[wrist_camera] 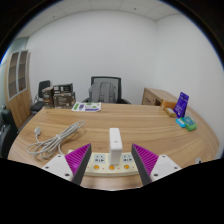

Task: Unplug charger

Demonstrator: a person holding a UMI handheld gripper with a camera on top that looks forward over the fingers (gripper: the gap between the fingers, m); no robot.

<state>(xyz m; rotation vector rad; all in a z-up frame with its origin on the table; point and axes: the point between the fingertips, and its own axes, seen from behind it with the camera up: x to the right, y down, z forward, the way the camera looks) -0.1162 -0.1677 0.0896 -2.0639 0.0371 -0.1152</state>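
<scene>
We are holding the gripper [112, 165] released over a power strip [110, 166], the white charger [115, 140] standing just ahead

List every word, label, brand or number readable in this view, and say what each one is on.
None can be read.
White charger standing in the power strip, between the open gripper fingers: no legible marking.
Booklet on the far side of the table: print too small to read.
Purple box and teal item: any text too blurred.
</scene>
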